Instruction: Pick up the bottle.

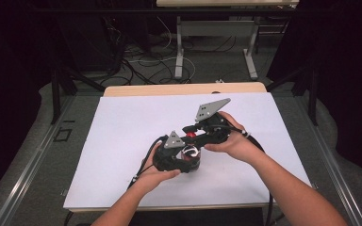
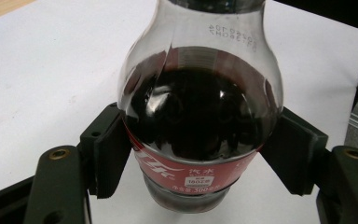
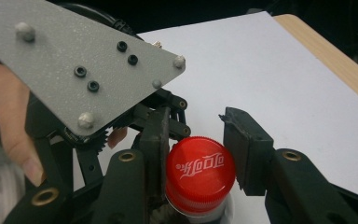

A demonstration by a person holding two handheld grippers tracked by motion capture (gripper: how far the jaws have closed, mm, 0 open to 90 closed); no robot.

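Left tool [image 2: 193,154] clamps the cola bottle [image 2: 200,116] body; right tool [image 3: 193,175] pinches its red cap [image 3: 200,175]. Loose body grip could spin the bottle, cap stays tight.

This looks like a lab or test room, not a home. The counter [image 1: 122,141] is wood with a big white sheet on top. Black curtains [image 1: 9,70] hang at both sides. Lots of loose cables [image 1: 146,63] lie on the grey floor [image 1: 207,66] behind it. Another desk's metal legs [image 1: 179,52] stand farther back.
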